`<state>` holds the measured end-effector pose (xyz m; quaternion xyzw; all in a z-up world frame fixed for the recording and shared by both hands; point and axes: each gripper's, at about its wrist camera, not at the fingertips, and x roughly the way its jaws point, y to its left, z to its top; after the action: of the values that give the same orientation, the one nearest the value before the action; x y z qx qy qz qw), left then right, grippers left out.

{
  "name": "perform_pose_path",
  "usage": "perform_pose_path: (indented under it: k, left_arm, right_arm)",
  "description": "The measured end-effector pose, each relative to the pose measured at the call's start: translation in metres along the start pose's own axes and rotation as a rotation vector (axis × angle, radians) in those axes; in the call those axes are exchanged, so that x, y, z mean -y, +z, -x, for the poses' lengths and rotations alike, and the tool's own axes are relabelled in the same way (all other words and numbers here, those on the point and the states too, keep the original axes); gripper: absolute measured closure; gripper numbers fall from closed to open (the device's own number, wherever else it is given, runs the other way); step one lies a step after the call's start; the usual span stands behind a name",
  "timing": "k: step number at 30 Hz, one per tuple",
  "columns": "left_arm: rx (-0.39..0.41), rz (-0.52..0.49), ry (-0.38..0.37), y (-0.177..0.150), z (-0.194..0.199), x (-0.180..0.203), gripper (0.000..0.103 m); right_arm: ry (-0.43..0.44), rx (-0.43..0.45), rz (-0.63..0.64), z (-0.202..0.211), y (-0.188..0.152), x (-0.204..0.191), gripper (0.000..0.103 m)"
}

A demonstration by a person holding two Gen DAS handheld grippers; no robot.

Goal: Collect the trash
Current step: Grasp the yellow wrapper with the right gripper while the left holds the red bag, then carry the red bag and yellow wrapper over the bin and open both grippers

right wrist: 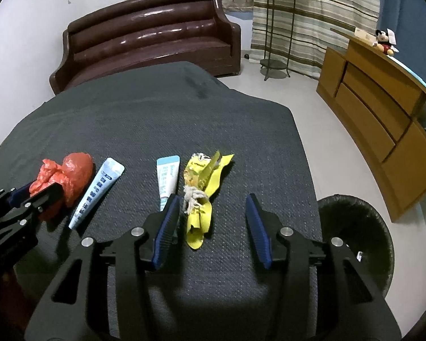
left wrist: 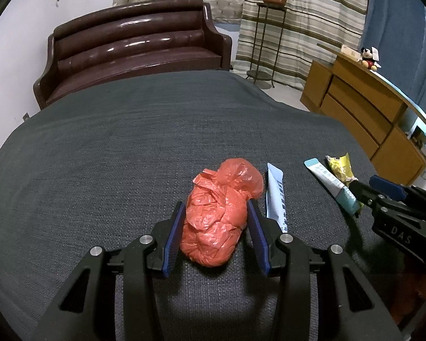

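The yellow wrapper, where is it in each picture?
Left wrist view: the yellow wrapper lies far right on the grey cloth, just ahead of the right claw.
Right wrist view: it lies at the centre, between the right claw's fingers, near the left one.
Shared landmark: the teal-tipped tube lies just left of it in both.

Both views are dim, lit by soft indoor light from above. The brown sofa (left wrist: pixel 133 48) shows bright streaks of glare along its glossy back. A dark shadow pools on the grey counter (left wrist: pixel 113 142) under the black fingers (left wrist: pixel 170 244) in each view. The fisheye lens bends the wooden cabinet (right wrist: pixel 383 119) into a curve and leaves black corners. Focus is sharp, with no motion blur.
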<state>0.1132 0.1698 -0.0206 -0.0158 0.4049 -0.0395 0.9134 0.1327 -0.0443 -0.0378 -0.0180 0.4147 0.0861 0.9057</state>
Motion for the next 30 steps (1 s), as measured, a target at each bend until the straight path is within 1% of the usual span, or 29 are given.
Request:
perform_pose_path:
  k: [5, 7, 8, 11, 13, 14, 22, 30]
  left_arm:
    - [0.003, 0.000, 0.000, 0.000, 0.001, 0.000, 0.059]
    - [0.006, 0.000, 0.001, 0.001, 0.001, -0.001, 0.059]
    - [0.007, 0.001, 0.001, 0.000, 0.001, -0.001, 0.059]
    - [0.011, 0.003, 0.002, 0.000, 0.001, -0.001, 0.059]
    - [0.011, 0.004, 0.001, 0.000, 0.001, -0.002, 0.059]
    - [0.010, 0.003, 0.001, 0.000, 0.001, -0.001, 0.059]
    - [0.017, 0.005, 0.009, -0.001, 0.001, -0.002, 0.059]
    - [0.022, 0.015, 0.019, 0.005, 0.005, -0.006, 0.059]
  right_arm:
    - [-0.012, -0.017, -0.001, -0.008, 0.001, -0.002, 0.056]
    - [-0.011, -0.030, -0.008, -0.011, 0.001, -0.001, 0.058]
    - [-0.007, -0.037, -0.008, -0.012, 0.002, -0.001, 0.064]
    - [-0.003, -0.047, 0.003, -0.014, 0.002, -0.003, 0.070]
    - [-0.004, -0.052, 0.010, -0.014, 0.002, -0.005, 0.079]
    - [-0.007, -0.052, 0.013, -0.014, 0.002, -0.006, 0.081]
    - [-0.009, -0.043, 0.019, -0.011, -0.001, -0.009, 0.082]
    - [0.004, -0.009, 0.013, 0.006, -0.011, -0.007, 0.082]
